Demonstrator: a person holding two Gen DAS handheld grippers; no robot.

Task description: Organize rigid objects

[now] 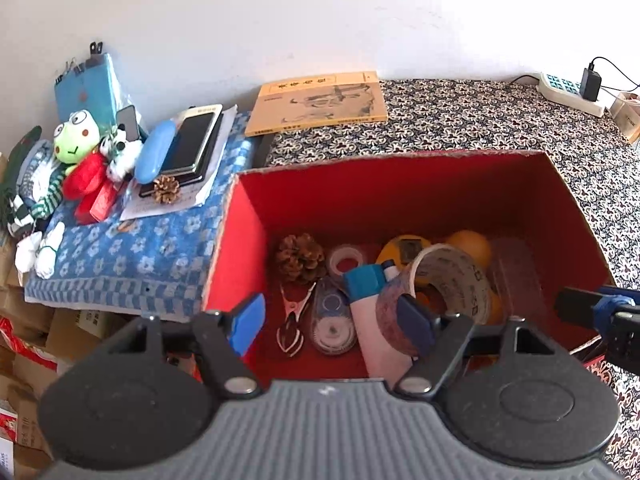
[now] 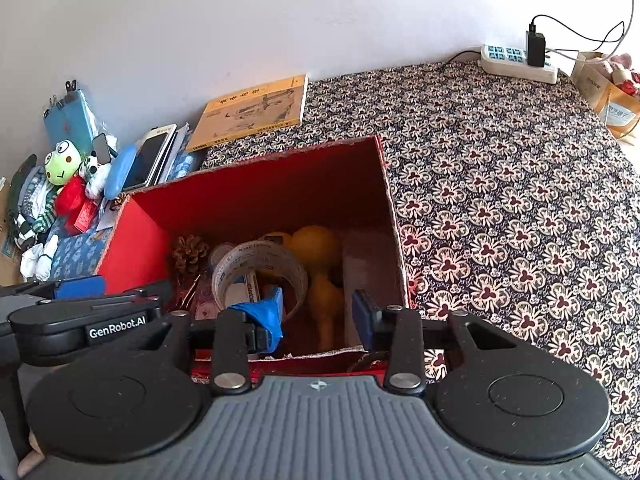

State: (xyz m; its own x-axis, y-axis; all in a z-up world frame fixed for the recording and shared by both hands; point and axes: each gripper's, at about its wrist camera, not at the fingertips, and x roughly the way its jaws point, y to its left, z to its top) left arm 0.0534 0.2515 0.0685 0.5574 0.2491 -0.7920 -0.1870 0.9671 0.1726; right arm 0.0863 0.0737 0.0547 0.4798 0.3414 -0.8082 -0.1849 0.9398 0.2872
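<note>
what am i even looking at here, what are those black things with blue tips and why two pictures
Those are two hand-held grippers, one in each of a person's hands, each with a camera looking forward along its two blue-tipped fingers. One picture is from the left gripper, the other from the right gripper. Both hang over the same red box on a flower-patterned cloth. Both grippers are open and neither holds anything. In the box lie a pine cone, a big tape roll, a correction tape, a clip and something yellow. Outside the box are a yellow book, a frog plush, a second pine cone and a power strip by the wall.
</note>
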